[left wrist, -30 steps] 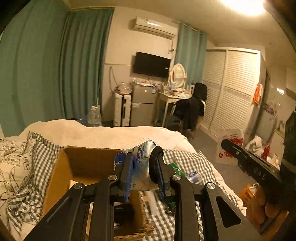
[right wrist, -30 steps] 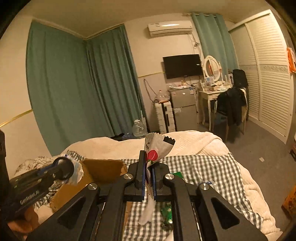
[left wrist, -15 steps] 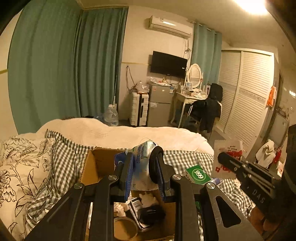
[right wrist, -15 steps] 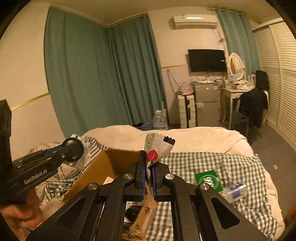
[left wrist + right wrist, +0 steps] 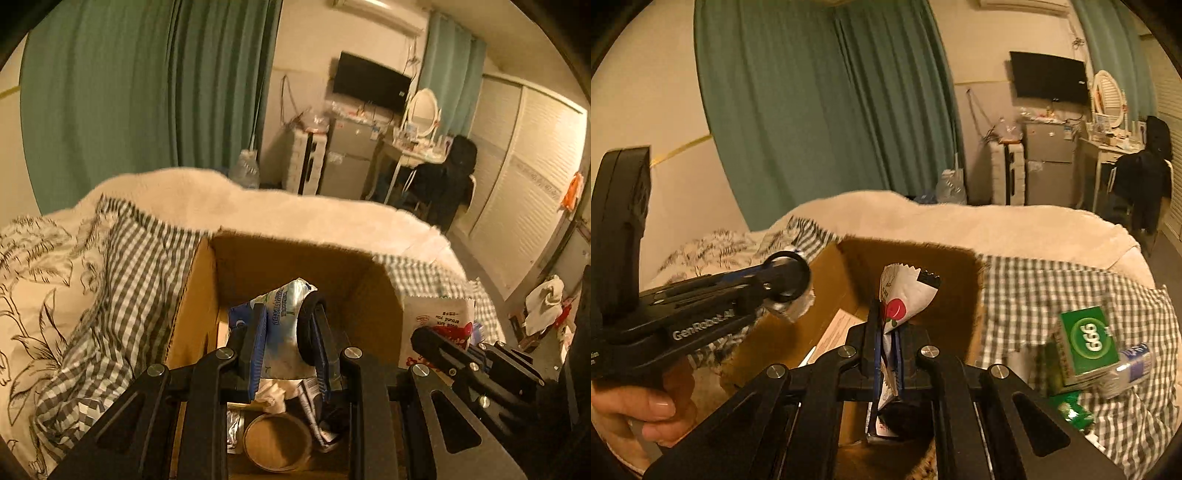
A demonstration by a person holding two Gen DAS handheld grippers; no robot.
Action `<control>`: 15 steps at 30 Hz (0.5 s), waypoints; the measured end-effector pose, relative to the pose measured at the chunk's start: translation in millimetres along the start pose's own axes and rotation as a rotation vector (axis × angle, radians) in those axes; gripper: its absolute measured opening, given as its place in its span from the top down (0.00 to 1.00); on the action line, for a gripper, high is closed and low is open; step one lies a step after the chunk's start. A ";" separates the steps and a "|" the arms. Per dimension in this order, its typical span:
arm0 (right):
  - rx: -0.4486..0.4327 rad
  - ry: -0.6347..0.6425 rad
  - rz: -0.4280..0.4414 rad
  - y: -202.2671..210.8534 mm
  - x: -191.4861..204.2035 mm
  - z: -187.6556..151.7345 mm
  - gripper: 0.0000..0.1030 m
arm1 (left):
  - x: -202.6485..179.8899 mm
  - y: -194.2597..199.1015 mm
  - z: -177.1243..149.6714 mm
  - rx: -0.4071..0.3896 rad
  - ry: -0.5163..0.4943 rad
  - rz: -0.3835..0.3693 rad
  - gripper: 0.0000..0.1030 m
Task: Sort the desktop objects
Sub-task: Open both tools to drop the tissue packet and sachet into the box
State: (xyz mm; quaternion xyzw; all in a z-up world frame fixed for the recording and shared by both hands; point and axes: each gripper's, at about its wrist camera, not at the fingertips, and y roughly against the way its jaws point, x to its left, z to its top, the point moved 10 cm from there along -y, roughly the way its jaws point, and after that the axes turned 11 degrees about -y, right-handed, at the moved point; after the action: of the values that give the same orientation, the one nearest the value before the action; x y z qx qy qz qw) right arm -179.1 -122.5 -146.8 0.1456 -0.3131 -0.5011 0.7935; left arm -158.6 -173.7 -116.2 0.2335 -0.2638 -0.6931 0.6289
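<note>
My left gripper [image 5: 286, 321] is shut on a crumpled blue-and-white plastic packet [image 5: 282, 325] and hangs over the open cardboard box [image 5: 295, 258]. In the right wrist view the left gripper [image 5: 788, 284] shows from the side above the box's left wall, the packet's silvery end sticking out. My right gripper [image 5: 888, 332] is shut on a flat white wrapper with a red fruit print [image 5: 905, 295], also above the cardboard box [image 5: 908, 258]. The wrapper [image 5: 437, 325] and right gripper [image 5: 424, 341] show at the box's right edge in the left wrist view.
The box sits on a bed with a checked cover [image 5: 1052, 288] and holds a tape roll [image 5: 277, 443] and crumpled paper. A green box marked 999 [image 5: 1086, 343] and a small bottle [image 5: 1130, 365] lie to the right. A flowered pillow [image 5: 33, 295] lies left.
Both grippers have come forward and down over the box with their loads still held. The box has grown larger in both views and its inside now shows.
</note>
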 end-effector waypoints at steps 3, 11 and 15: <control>0.040 0.021 0.007 -18.2 -0.1 -11.3 0.95 | 4.5 -14.5 -8.7 0.046 0.006 0.009 0.77; 0.056 0.026 -0.033 -30.1 -17.6 -24.5 0.46 | 8.0 -21.2 -12.6 0.076 0.009 0.060 0.52; 0.014 0.018 -0.048 -13.7 -21.1 -14.4 0.46 | 6.4 -9.7 -5.9 0.051 0.009 0.068 0.49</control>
State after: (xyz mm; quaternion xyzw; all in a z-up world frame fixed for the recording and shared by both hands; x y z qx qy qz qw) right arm -185.8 -111.3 -172.7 0.1630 -0.3059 -0.5164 0.7830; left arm -162.6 -179.9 -127.0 0.2434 -0.2865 -0.6633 0.6471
